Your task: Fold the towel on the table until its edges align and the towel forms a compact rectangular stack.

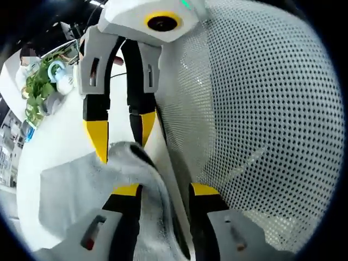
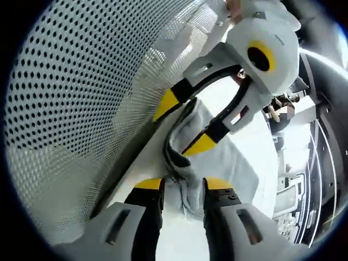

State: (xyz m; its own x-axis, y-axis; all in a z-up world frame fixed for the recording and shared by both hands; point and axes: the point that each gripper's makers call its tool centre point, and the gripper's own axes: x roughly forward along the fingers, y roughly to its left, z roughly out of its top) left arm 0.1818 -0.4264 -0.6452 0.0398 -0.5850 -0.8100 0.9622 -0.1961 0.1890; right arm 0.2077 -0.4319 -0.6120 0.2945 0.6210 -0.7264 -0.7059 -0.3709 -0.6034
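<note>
A grey towel (image 1: 81,185) lies on the white table (image 1: 54,136), with one edge bunched up and lifted. In the left gripper view my left gripper (image 1: 165,190) is shut on that raised fold of the towel. Just beyond it, my right gripper (image 1: 120,138) comes down from above and pinches the same fold between its yellow fingertips (image 1: 98,136). In the right gripper view the towel (image 2: 228,163) runs up between my right gripper (image 2: 182,184)'s jaws, and the left gripper (image 2: 184,124) holds the fold a little further on. The two grippers sit close together, facing each other.
A person's white perforated mesh garment (image 1: 261,109) (image 2: 81,81) hangs close beside both grippers at the table's edge. A green plant (image 1: 37,89) and a pale blue object (image 1: 57,73) stand at the table's far end. Dark room fittings (image 2: 321,136) lie beyond.
</note>
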